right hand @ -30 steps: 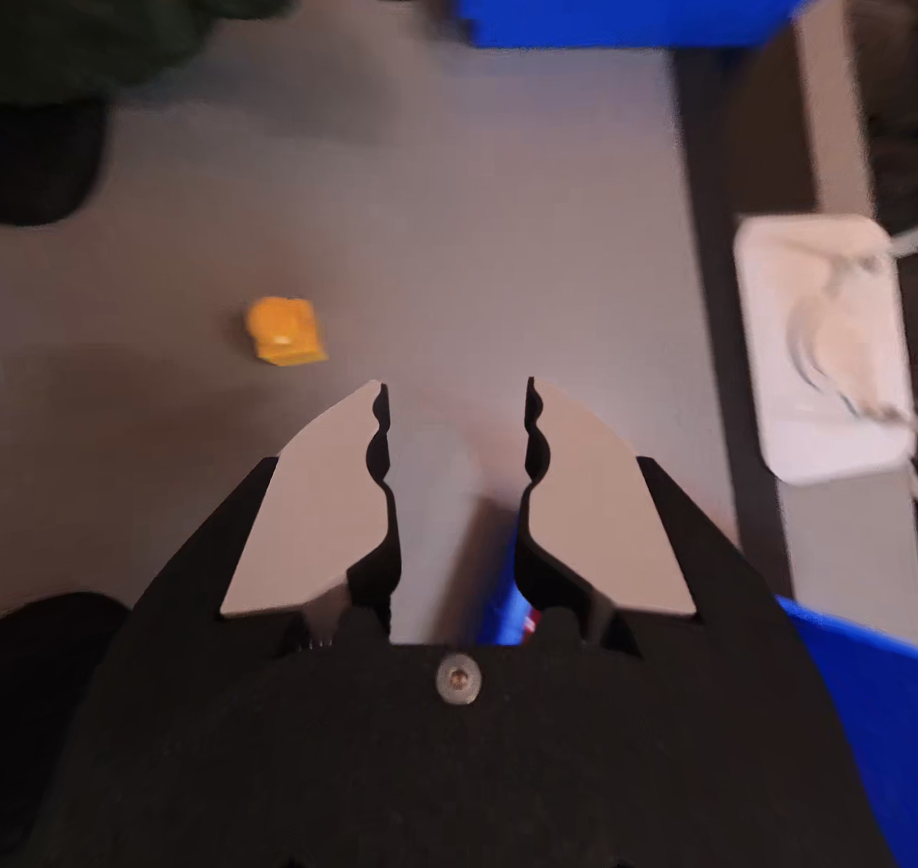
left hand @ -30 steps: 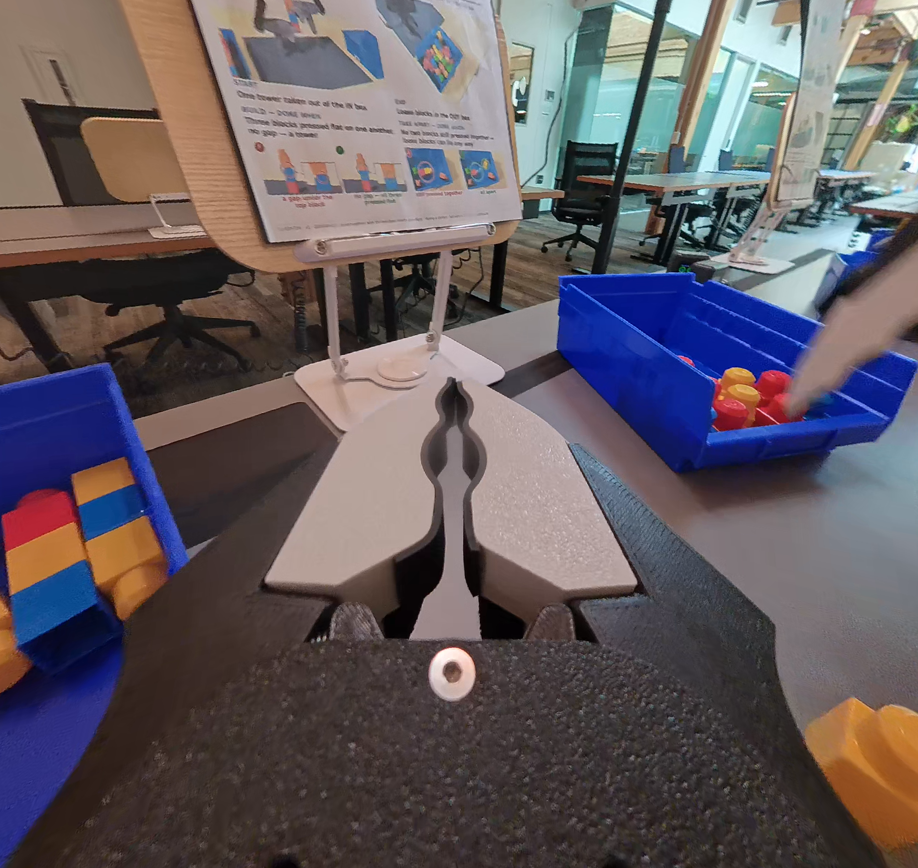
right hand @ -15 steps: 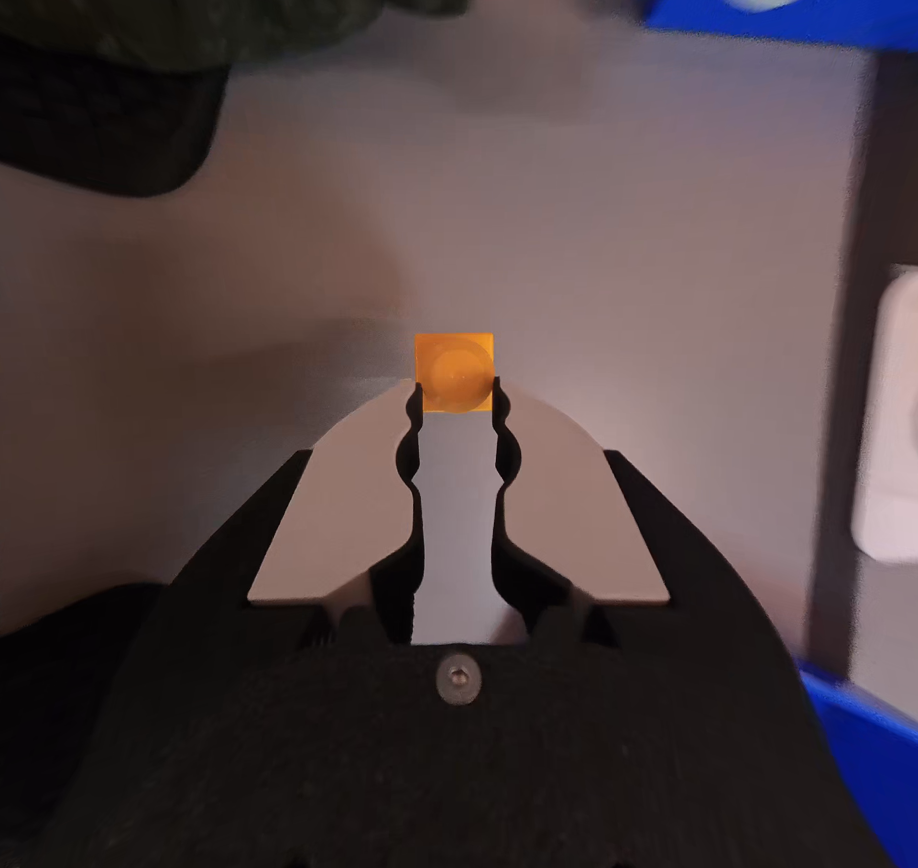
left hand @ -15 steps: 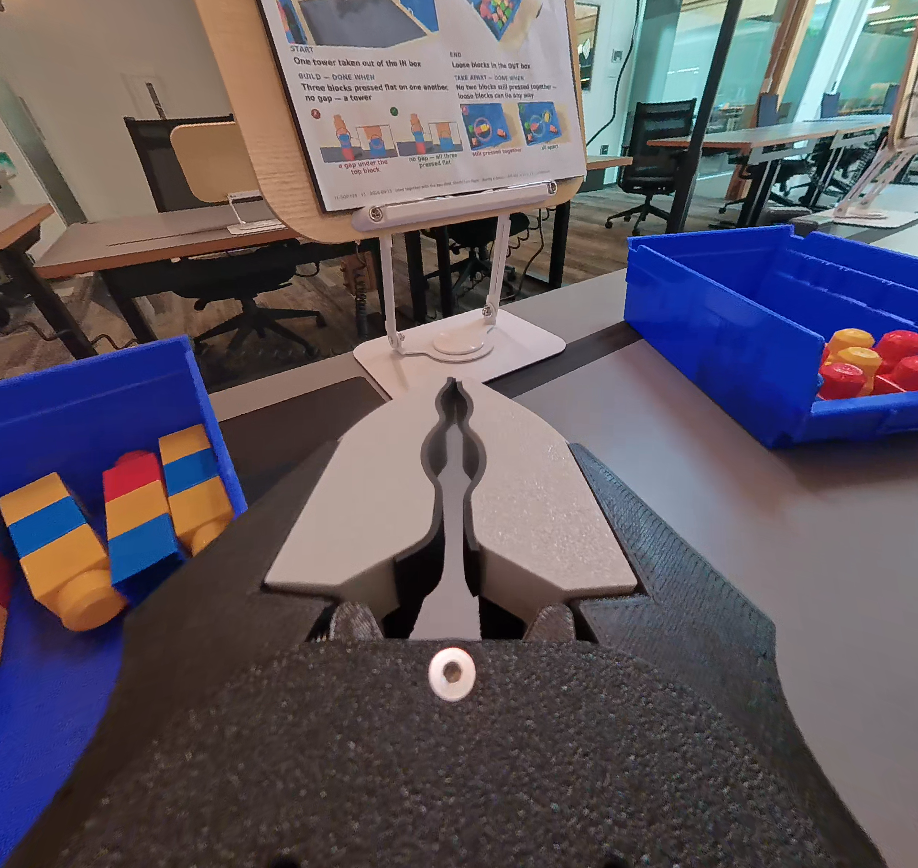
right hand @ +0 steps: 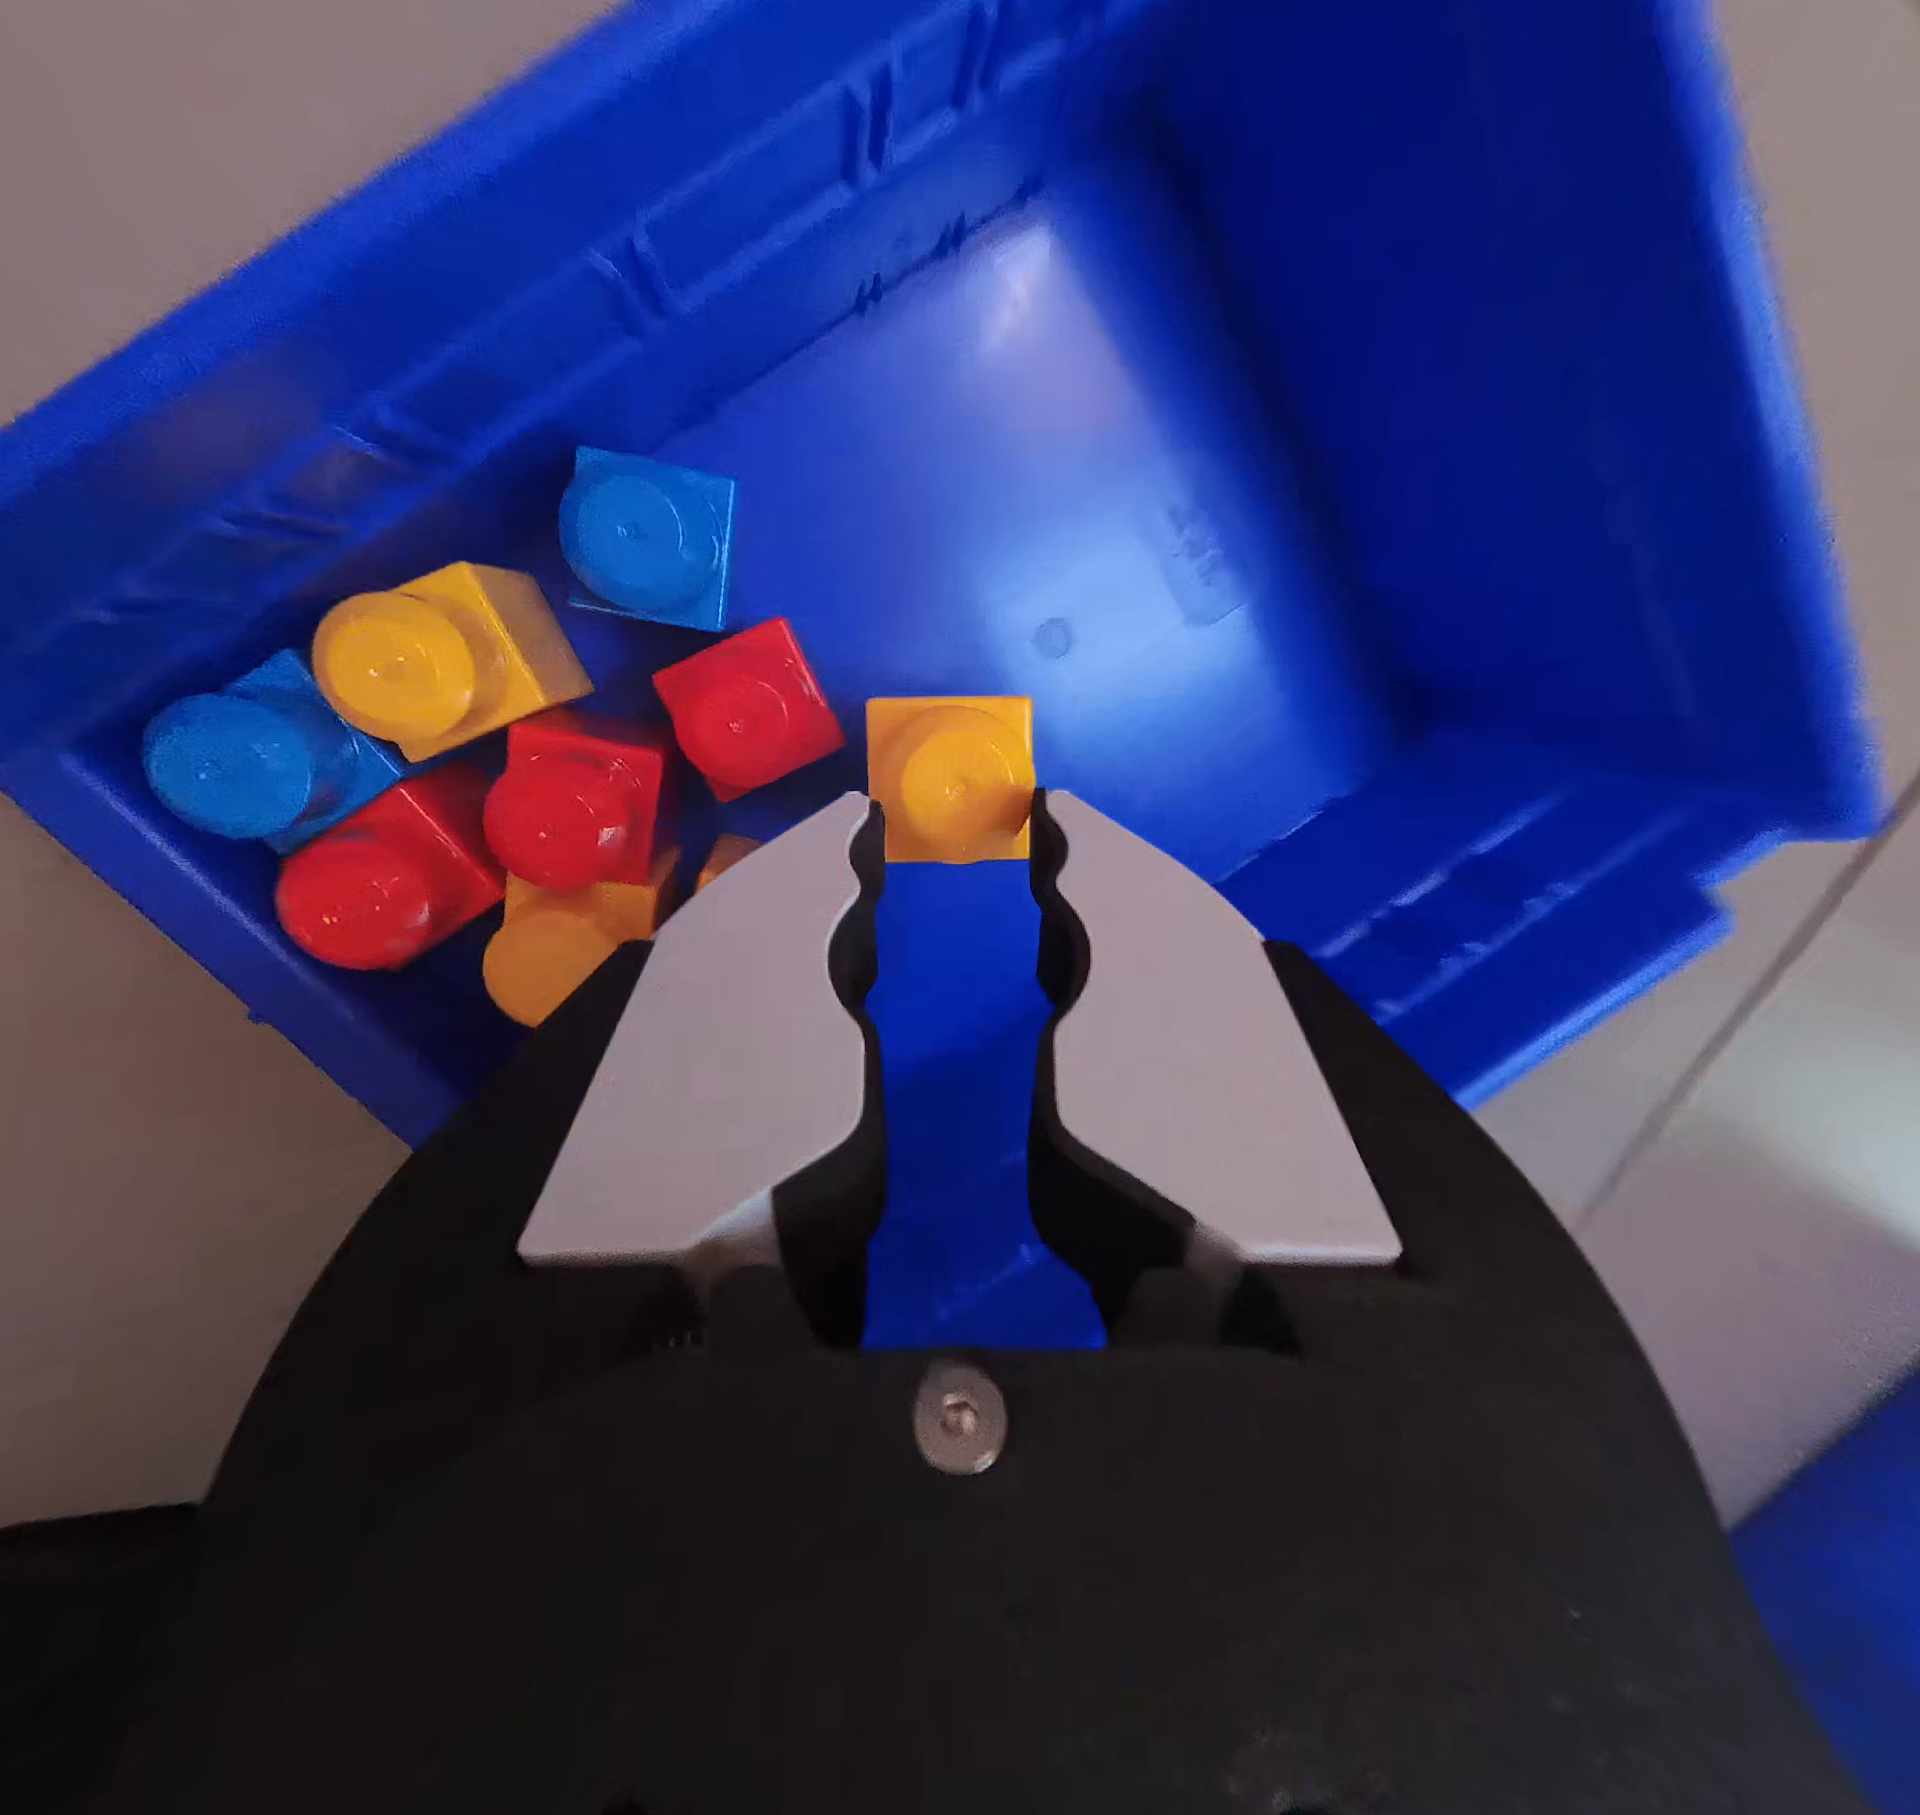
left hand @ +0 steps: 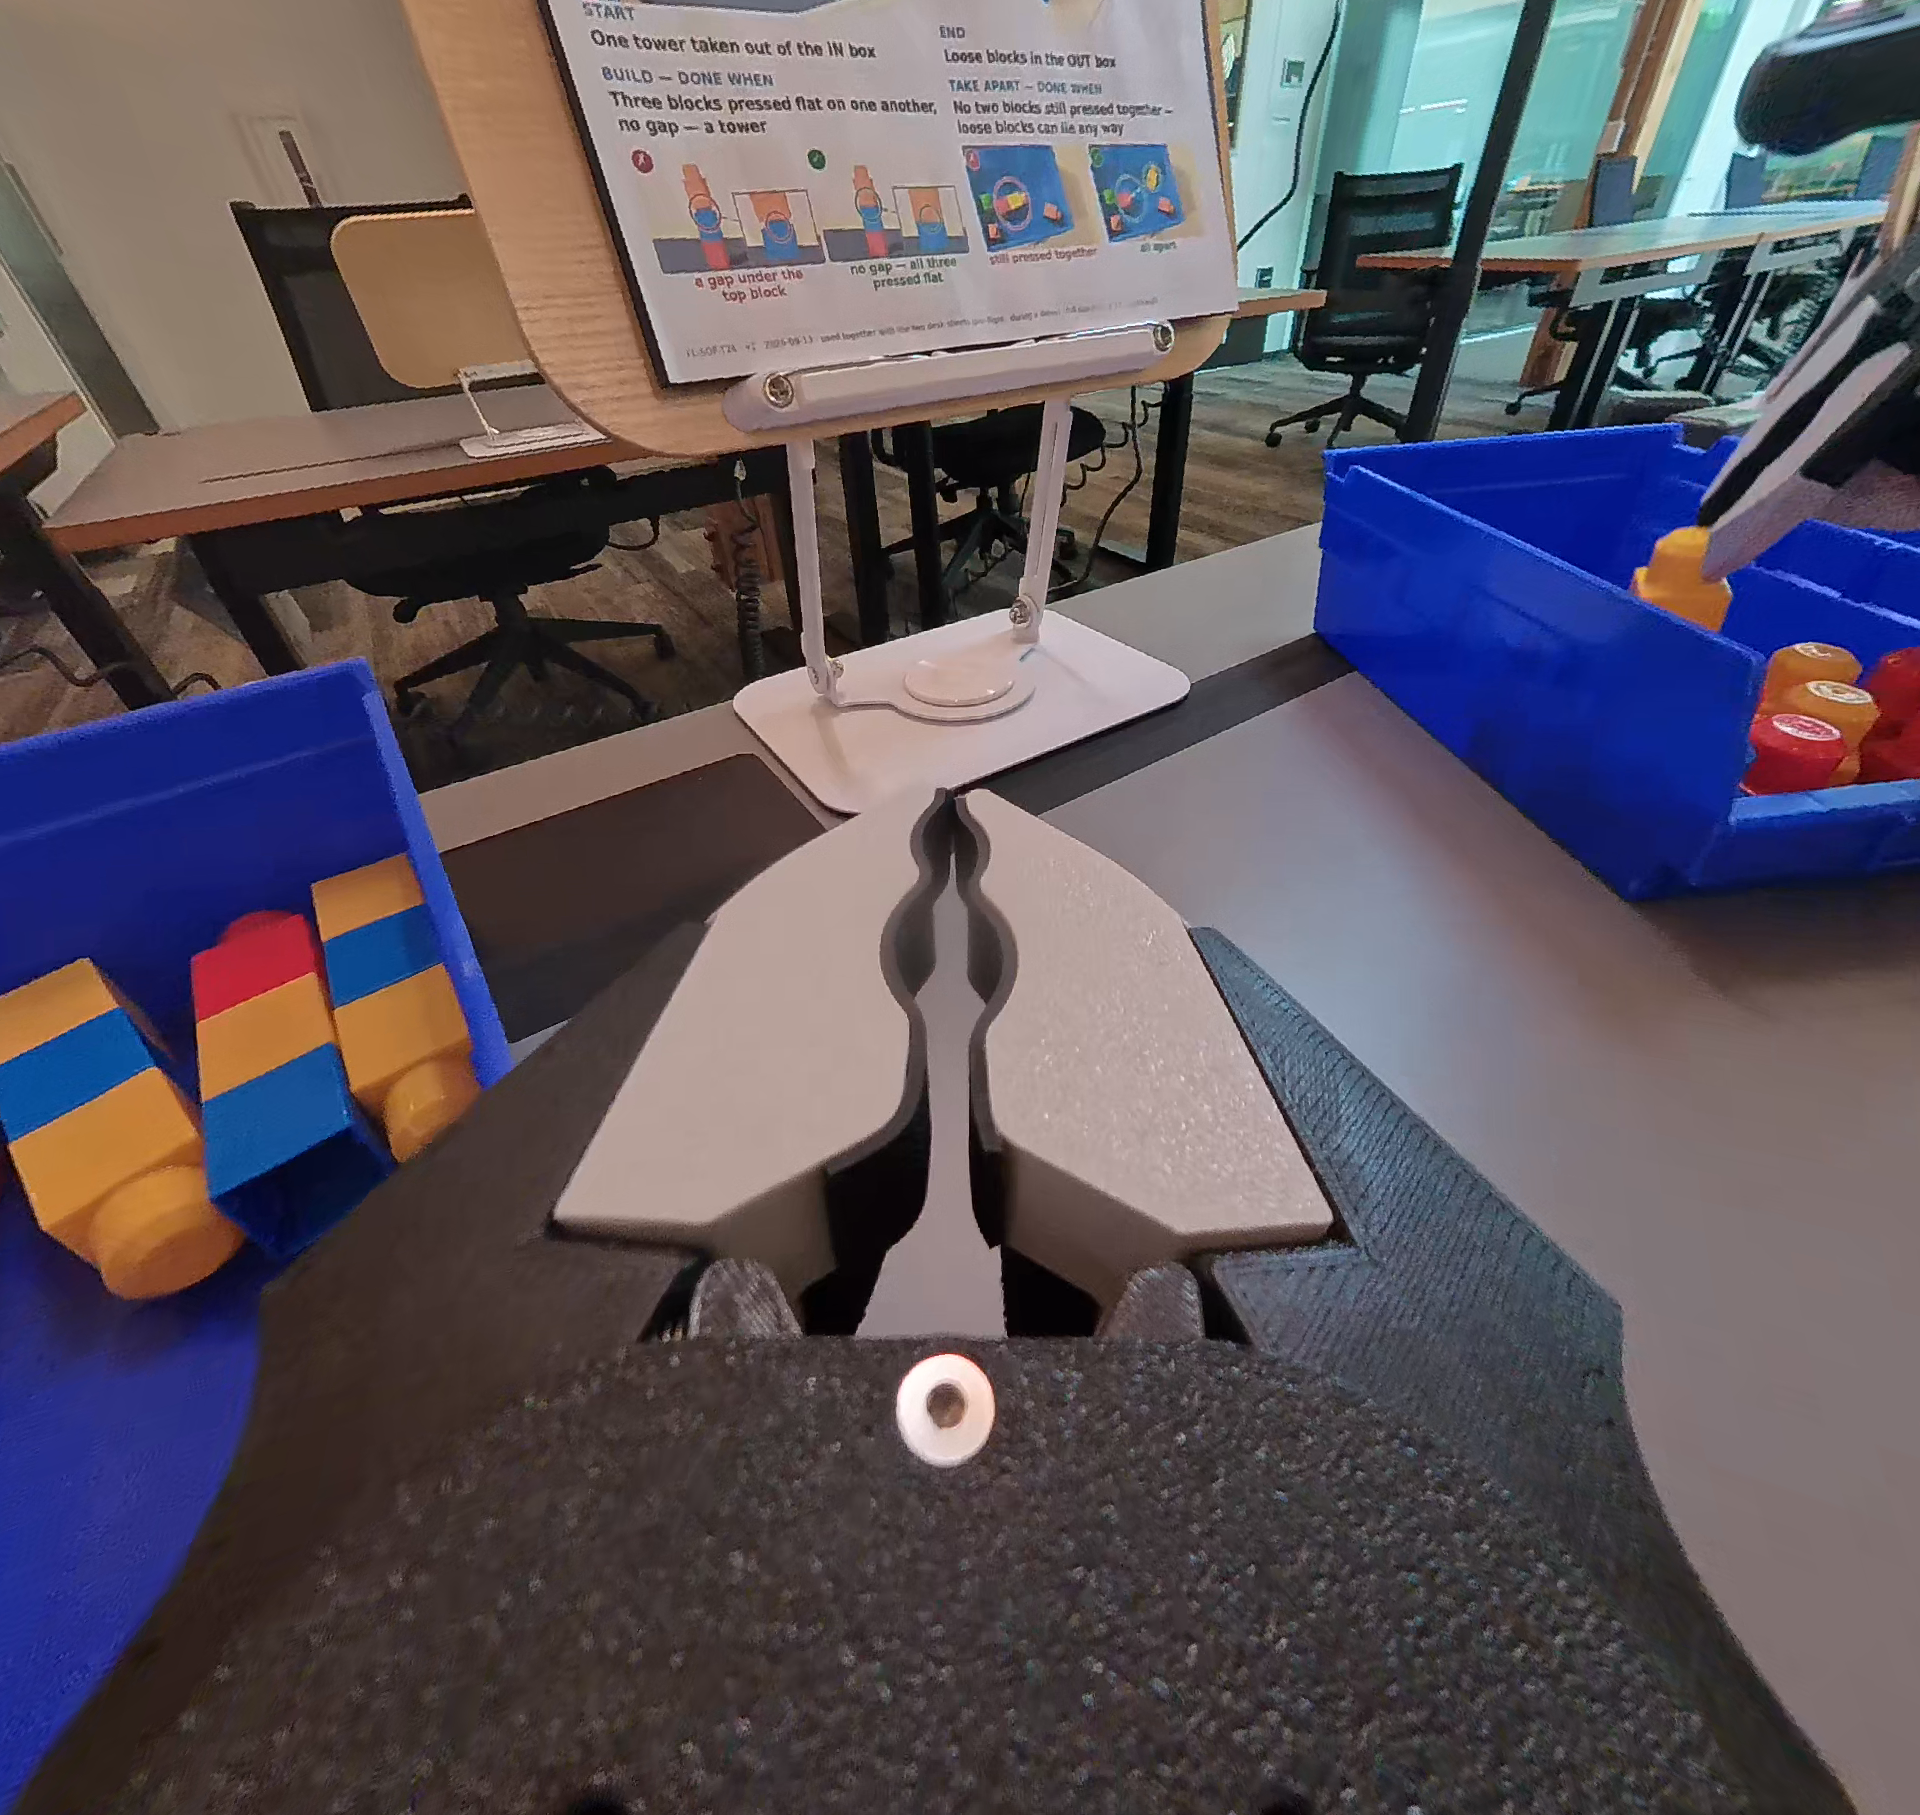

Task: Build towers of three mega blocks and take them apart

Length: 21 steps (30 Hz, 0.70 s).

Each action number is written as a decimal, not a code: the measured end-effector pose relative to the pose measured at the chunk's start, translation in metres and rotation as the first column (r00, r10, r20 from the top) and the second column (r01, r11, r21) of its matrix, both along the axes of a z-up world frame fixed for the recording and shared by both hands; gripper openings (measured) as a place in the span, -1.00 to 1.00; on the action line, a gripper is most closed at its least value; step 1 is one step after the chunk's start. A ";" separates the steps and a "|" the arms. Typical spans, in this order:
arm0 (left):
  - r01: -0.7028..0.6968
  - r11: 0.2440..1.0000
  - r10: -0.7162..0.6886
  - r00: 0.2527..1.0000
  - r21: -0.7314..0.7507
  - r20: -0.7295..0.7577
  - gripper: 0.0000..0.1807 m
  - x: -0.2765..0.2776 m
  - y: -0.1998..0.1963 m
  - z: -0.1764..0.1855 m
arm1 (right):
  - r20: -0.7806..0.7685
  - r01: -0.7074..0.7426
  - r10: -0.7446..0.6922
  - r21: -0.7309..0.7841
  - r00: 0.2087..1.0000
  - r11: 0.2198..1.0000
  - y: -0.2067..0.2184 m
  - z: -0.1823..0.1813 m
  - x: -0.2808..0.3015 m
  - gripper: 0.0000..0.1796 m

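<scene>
- The right tool point(right hand: 956, 809) pinches one loose orange plastic mega block point(right hand: 951, 778) by its sides, held above the open blue plastic bin point(right hand: 1455, 415) that holds loose red, yellow and blue blocks point(right hand: 468, 778).
- The block's stud points up at the camera; its short axis runs along the tool.
- The left tool point(left hand: 954, 820), pressed together and empty, hovers over the grey counter point(left hand: 1558, 1090).
- Judged: take-apart is nearly finished for this tower; three-block towers point(left hand: 260, 1038) wait in the left blue bin point(left hand: 208, 778).

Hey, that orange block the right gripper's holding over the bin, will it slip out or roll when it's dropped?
The orange block looks like rigid, glossy plastic, so slipping is possible: the right gripper pinches only its edge. Its flat, square sides suggest it will tumble briefly, not roll far. The blue bin has walls that should contain it.
</scene>
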State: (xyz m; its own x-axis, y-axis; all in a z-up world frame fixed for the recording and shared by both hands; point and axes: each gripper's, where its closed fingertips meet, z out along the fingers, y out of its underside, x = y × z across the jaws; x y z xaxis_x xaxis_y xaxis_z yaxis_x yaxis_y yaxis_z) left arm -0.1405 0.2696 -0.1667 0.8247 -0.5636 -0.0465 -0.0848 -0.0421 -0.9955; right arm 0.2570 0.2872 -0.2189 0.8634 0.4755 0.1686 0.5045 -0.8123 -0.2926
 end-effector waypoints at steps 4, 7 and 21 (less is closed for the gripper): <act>0.000 1.000 0.000 1.000 -0.004 -0.009 -1.00 0.000 0.000 -0.004 | -0.001 0.062 -0.063 -0.104 0.998 0.993 -0.014 -0.026 0.001 -0.70; 0.000 1.000 0.000 1.000 0.007 -0.017 -1.00 0.001 0.000 -0.001 | -0.038 0.048 -0.053 -0.135 0.998 0.990 -0.022 -0.032 -0.006 -0.69; -0.023 0.995 0.022 1.000 0.094 0.012 -1.00 0.005 -0.014 0.048 | -0.479 0.125 0.279 0.653 0.832 0.747 -0.051 0.120 -0.129 -0.44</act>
State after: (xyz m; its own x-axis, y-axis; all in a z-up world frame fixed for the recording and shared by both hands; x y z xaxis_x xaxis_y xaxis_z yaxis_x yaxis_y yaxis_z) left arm -0.1359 0.2551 -0.1183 0.8379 -0.5384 -0.0897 -0.0742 0.0504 -0.9960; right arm 0.1278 0.2358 -0.0986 0.8692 0.4945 -0.0046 0.1599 -0.2898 -0.9436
